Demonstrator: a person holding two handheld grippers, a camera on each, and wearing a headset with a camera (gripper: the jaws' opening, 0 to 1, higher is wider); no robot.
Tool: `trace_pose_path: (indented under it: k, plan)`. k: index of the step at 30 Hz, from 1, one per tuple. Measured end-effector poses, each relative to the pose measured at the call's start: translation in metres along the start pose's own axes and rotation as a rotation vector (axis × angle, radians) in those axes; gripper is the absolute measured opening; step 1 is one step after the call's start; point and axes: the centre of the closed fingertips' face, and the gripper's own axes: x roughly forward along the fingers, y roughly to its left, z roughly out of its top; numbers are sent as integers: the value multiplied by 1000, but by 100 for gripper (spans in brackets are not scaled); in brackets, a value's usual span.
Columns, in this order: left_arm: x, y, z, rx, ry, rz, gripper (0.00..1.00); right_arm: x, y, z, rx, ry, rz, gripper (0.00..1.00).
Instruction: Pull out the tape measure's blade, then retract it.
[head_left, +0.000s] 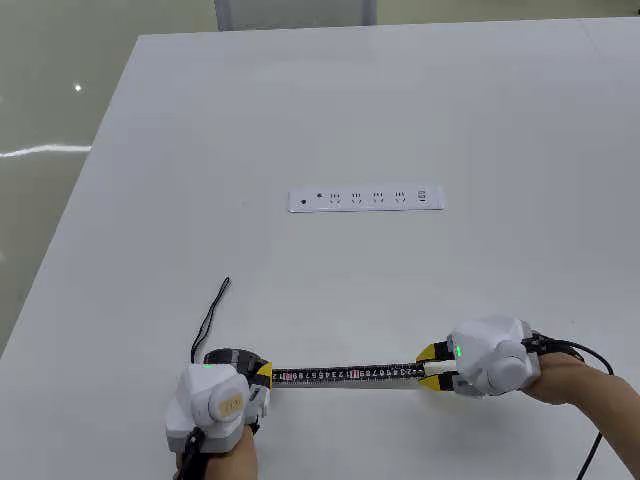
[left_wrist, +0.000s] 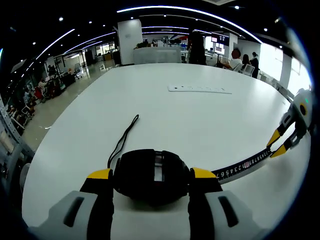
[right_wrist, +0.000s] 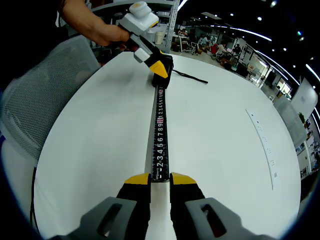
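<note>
- Cord (head_left: 208, 318): thin and black, lying loose on the table (head_left: 450, 120) at lower left of the head view. It runs from the case up and to the left.
- Left gripper (left_wrist: 152, 175): lower left of the head view, with a hand behind it. It is clenched on the case, one yellow-tipped jaw on each side in the left gripper view.
- Case (head_left: 228, 357): black tape measure body, resting on the table between the left jaws, at bottom centre of the left gripper view. In the right gripper view it sits at the top centre, at the far end of the blade.
- Blade (head_left: 345, 375): pulled out and lying flat on the table. It runs in a straight line from the case at the left to the right gripper along the bottom of the head view. Black with white numerals, counting up from its free end in the right gripper view.
- Right gripper (right_wrist: 160, 179): lower right of the head view, held by a hand (head_left: 570, 378). Its jaws stand close together, grasping the free end of the blade. It is seen at the right edge of the left gripper view.
- Power strip (head_left: 365, 199): white, flat on the table at centre of the head view, well apart from both grippers and above the blade in the frame.
</note>
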Motion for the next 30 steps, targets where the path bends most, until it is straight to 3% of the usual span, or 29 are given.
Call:
trace_pose_path:
  k: [16,30]
  plan:
    - [5,2,-4,-22,15,-27,55,0,0,5,-8,-7,-3,13]
    - [-2,1,0,-33,22,-50,55,0,2,12,-12,-10,0,13]
